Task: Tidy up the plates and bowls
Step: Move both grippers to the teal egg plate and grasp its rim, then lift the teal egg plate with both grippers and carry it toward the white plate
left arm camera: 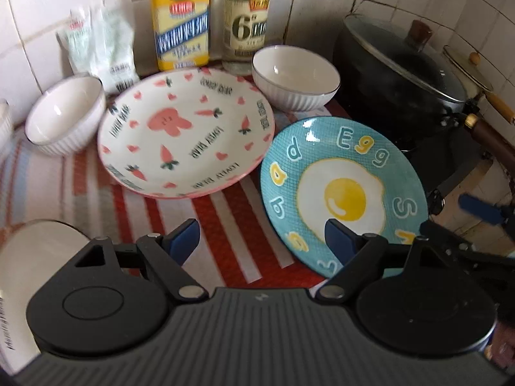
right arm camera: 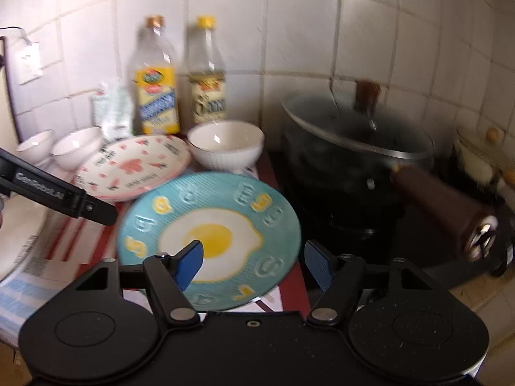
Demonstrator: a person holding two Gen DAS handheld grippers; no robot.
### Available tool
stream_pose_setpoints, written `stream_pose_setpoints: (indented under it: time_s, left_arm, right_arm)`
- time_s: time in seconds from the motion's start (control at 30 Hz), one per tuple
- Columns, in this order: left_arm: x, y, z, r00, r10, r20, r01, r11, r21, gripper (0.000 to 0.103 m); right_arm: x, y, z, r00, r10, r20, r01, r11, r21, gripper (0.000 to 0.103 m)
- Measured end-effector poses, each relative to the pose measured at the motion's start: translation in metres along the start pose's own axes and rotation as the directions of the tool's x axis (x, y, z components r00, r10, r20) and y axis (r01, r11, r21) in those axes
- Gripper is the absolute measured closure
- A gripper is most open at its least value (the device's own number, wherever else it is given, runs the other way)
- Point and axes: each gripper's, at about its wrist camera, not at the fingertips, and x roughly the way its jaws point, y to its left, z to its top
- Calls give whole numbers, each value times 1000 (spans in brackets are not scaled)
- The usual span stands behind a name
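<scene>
on the striped cloth [left arm camera: 231, 225] that covers the surface, nothing looks stacked yet. the blue egg plate [left arm camera: 341, 193] lies at the right edge of the cloth, beside the black lidded pot [left arm camera: 396, 80]. the pink rabbit plate [left arm camera: 186, 132] lies just to its left and a little further back, with its rim close to the blue one; whether they touch is hard to tell. one white bowl [left arm camera: 296, 77] stands behind the two plates, a second white bowl [left arm camera: 64, 112] stands left of the pink plate, and the right wrist view shows a third bowl [right arm camera: 33, 144] further left. another white dish [left arm camera: 29, 267] sits at the near left, partly cut off by the frame.

the left gripper [left arm camera: 262, 241] hangs released and empty over the cloth, its right finger above the near part of the blue plate. the right gripper [right arm camera: 254, 263] is also spread wide and holds nothing, its fingers either side of that plate's near right rim, which suggests this plate is the first to be picked up. by my reading the task is at its very start: plates still have to be stacked together and the bowls nested. two bottles [left arm camera: 180, 19] and a packet [left arm camera: 103, 45] stand against the tiled wall behind.
</scene>
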Motion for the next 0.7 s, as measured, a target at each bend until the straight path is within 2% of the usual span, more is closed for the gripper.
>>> stream_pose_setpoints:
  time_s: [0.13,0.17,0.23,0.3,0.37,0.4,0.47,0.5,0.53,0.6,0.7]
  left_arm:
    - [20,-9,3,999,31,-28,-31,1000,-4,19]
    - [23,-8,2,1000,26,-15,-26,1000,-14,20]
    - [25,-2,1,999,-29,42,30,999,-45,22]
    - [31,1,1,998,-49,49,52,997,-55,25]
    - [37,3,4,999,-32,38,34,997,-63,36]
    - [40,4,5,999,-29,32,31,997,-67,40]
    - [47,7,7,1000,-24,3,24,997,-74,60]
    - [51,10,9,999,-35,-21,33,996,-88,63]
    - [53,15,9,997,-74,-29,70,990,-119,70]
    - [54,19,8,994,-106,-38,98,982,-164,73]
    - [56,15,6,993,-112,-36,105,981,-161,75]
  right_arm:
    - [19,-11,-3,996,24,-89,-13,992,127,29]
    - [24,-12,-4,994,29,-106,-13,988,152,29]
    - [27,-12,-8,994,28,-109,-8,984,177,29]
    - [32,-12,-11,993,28,-117,-5,981,195,29]
    - [36,-13,-12,992,32,-120,-5,976,219,32]
    - [39,-14,-13,992,31,-122,-3,974,226,37]
    - [44,-13,-12,992,17,-128,12,974,225,56]
    - [48,-13,-12,991,6,-133,23,975,220,60]
    - [50,-13,-12,991,3,-137,27,975,220,63]
    - [55,-16,-13,988,-5,-152,41,971,236,74]
    - [58,-22,-15,989,14,-149,32,954,299,75]
